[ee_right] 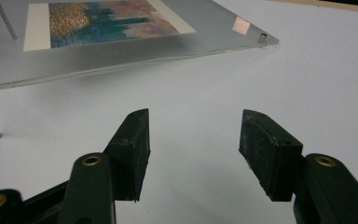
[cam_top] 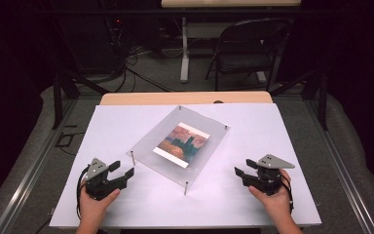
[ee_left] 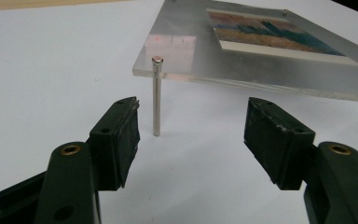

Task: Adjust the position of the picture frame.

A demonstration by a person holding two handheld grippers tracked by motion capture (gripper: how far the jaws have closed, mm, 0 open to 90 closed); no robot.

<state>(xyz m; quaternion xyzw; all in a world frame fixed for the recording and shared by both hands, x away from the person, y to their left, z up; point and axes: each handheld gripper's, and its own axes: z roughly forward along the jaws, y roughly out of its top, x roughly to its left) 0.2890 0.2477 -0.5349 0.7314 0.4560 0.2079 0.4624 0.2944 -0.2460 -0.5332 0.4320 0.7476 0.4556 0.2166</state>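
You held both tools wide and empty: left tool (cam_top: 122, 170) lower left, right tool (cam_top: 241, 171) lower right, flanking the clear frame (cam_top: 146, 146) (print (cam_top: 182, 144) sandwiched inside) mid-counter (cam_top: 272, 126).

Clear acrylic frame (cam_top: 177, 146) on thin metal legs (ee_left: 156, 95), raised above white table, turned diagonally at table centre. Colourful print (cam_top: 183, 144) with white border lies flat inside.

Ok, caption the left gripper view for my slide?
Open left claw faces a metal post under the clear picture frame.
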